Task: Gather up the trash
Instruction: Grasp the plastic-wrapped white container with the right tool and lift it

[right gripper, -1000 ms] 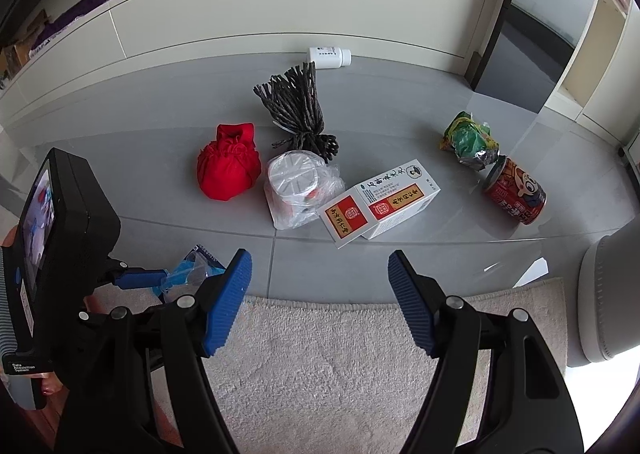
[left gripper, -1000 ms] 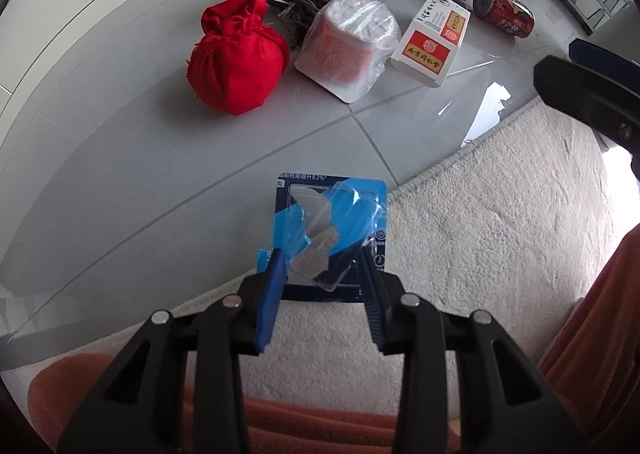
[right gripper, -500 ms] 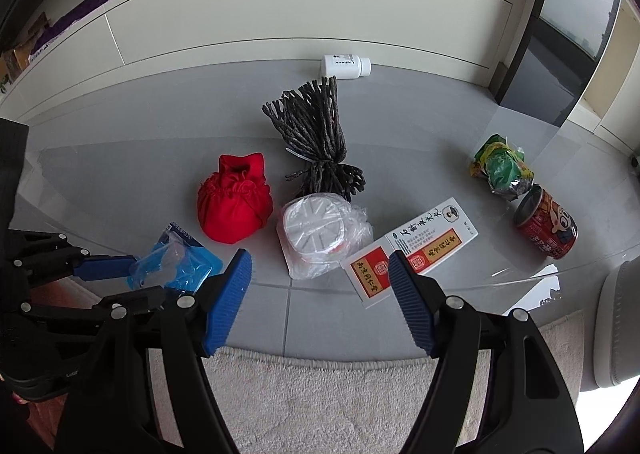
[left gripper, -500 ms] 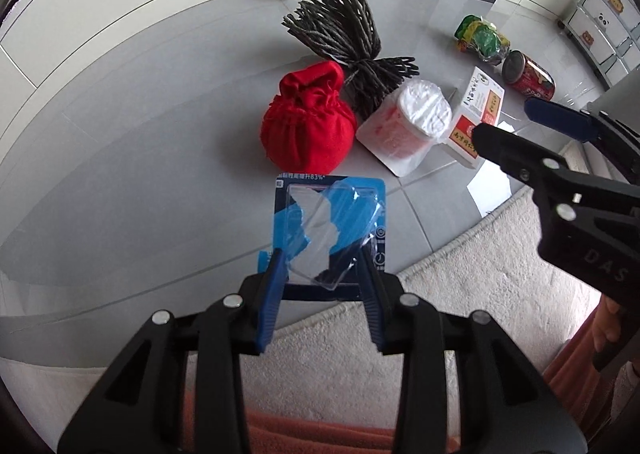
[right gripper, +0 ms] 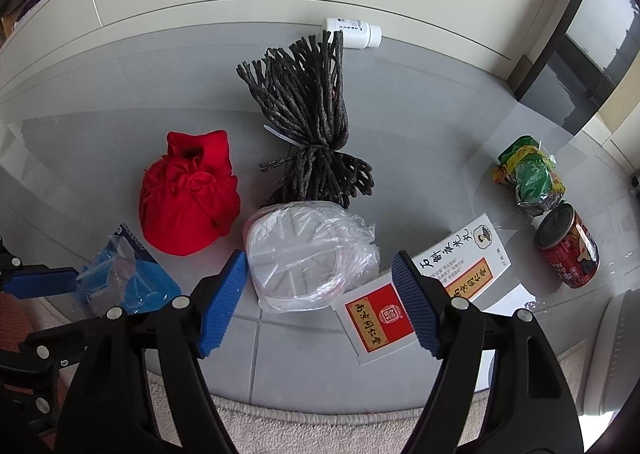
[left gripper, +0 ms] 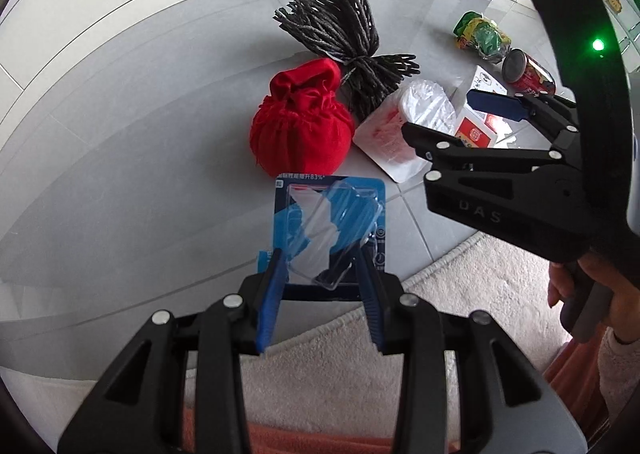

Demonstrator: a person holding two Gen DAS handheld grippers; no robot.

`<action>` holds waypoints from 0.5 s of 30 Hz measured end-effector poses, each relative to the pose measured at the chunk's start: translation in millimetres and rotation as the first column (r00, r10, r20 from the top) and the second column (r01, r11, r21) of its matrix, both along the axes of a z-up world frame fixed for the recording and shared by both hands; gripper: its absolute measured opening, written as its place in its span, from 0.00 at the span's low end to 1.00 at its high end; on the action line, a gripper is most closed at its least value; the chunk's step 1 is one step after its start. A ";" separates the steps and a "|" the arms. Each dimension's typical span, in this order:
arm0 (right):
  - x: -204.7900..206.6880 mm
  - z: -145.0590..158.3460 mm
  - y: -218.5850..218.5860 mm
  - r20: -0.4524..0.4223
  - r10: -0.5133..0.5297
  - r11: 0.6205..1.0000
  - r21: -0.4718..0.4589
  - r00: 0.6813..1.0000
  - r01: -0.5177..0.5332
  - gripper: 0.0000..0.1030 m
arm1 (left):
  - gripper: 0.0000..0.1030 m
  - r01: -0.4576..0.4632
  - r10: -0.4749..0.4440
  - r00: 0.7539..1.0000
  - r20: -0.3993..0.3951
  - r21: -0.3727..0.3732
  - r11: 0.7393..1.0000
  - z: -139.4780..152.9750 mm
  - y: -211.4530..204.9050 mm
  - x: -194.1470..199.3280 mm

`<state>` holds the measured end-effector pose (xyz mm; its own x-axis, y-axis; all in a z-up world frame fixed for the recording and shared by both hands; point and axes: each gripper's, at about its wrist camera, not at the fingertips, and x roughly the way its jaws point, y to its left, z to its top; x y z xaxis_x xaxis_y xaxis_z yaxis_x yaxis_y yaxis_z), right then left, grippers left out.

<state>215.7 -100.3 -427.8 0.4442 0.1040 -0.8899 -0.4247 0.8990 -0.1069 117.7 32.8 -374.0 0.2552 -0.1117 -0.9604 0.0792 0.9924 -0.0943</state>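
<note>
My left gripper (left gripper: 320, 258) is shut on a blue blister pack (left gripper: 332, 214) with a clear plastic bubble, held above the grey glossy surface just in front of a red cloth pouch (left gripper: 300, 130). In the right wrist view the pack (right gripper: 120, 278) shows at the lower left. My right gripper (right gripper: 320, 266) hovers over a plastic-wrapped white container (right gripper: 308, 254). Its jaws are opening, one on each side of the container, and the pads touch nothing. A white and red box (right gripper: 432, 286) lies under its right finger.
A dark rope bundle (right gripper: 308, 122) lies behind the container, with a white bottle (right gripper: 352, 32) by the wall. A green wrapper (right gripper: 528, 174) and a red can (right gripper: 568, 250) lie at the right. A pale rug (right gripper: 320, 426) borders the near edge.
My right gripper has come forward and down over the wrapped container, its jaws a little wider. My left gripper has carried the blister pack from over the rug toward the red pouch.
</note>
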 end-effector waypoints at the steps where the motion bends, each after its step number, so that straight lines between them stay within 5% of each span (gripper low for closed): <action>1: 0.7 -2.5 1.5 -0.001 0.003 1.000 -0.003 1.000 -0.003 0.70 | 0.35 0.000 0.000 1.000 -0.001 -0.003 1.000 -0.3 0.3 1.0; 3: 1.0 -5.9 3.8 0.002 0.011 1.000 -0.009 1.000 -0.011 0.67 | 0.35 0.002 -0.002 1.000 -0.002 -0.005 1.000 -0.6 0.6 2.6; 6: 1.1 -10.6 10.3 -0.010 0.035 0.999 -0.025 0.999 -0.035 0.47 | 0.35 0.005 -0.005 1.000 -0.002 -0.008 1.000 -0.5 0.8 4.0; 15: -10.0 0.4 17.9 0.032 0.064 0.998 -0.028 0.997 -0.063 0.41 | 0.35 0.005 -0.005 1.000 0.007 -0.008 1.000 4.7 1.3 0.9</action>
